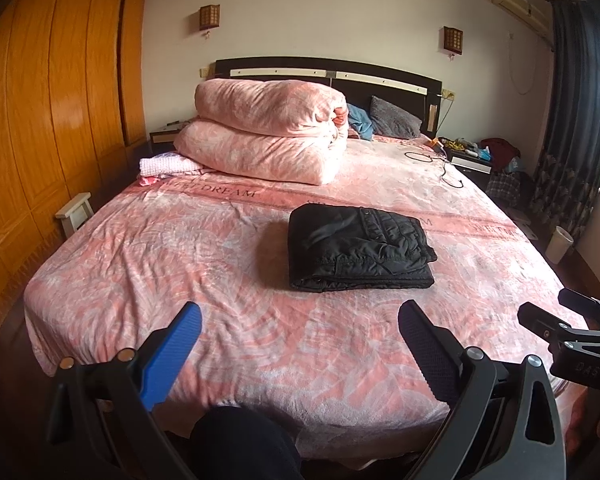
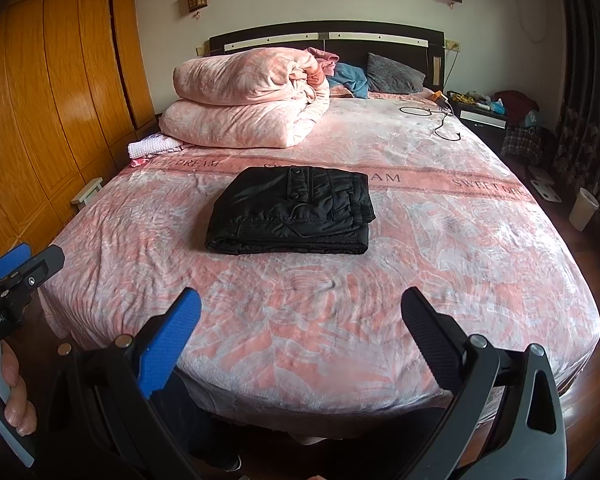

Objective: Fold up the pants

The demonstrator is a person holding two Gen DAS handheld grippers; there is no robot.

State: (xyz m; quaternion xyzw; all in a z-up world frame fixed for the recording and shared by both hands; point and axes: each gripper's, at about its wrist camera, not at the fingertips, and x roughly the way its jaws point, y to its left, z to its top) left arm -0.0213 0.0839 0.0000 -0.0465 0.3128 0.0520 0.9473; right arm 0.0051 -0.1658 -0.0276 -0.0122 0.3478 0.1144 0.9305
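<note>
Room: a bedroom with a wide bed (image 1: 148, 264) under a pink patterned sheet, a dark headboard (image 1: 328, 70) far behind.
Pants: the black pants (image 1: 358, 254) lie folded into a compact rectangle, flat on the middle of the bed.
Left gripper (image 1: 300, 326): fingers spread wide apart, holding nothing, at the near edge; the pants lie farther off and slightly right, well apart.
Right gripper (image 2: 300, 310): fingers likewise wide apart, holding nothing; the pants lie beyond, slightly left.
Quilt: a folded pink quilt (image 1: 266, 138) is stacked far left.
Cable: a black cable (image 1: 440, 162) lies far right.
</note>
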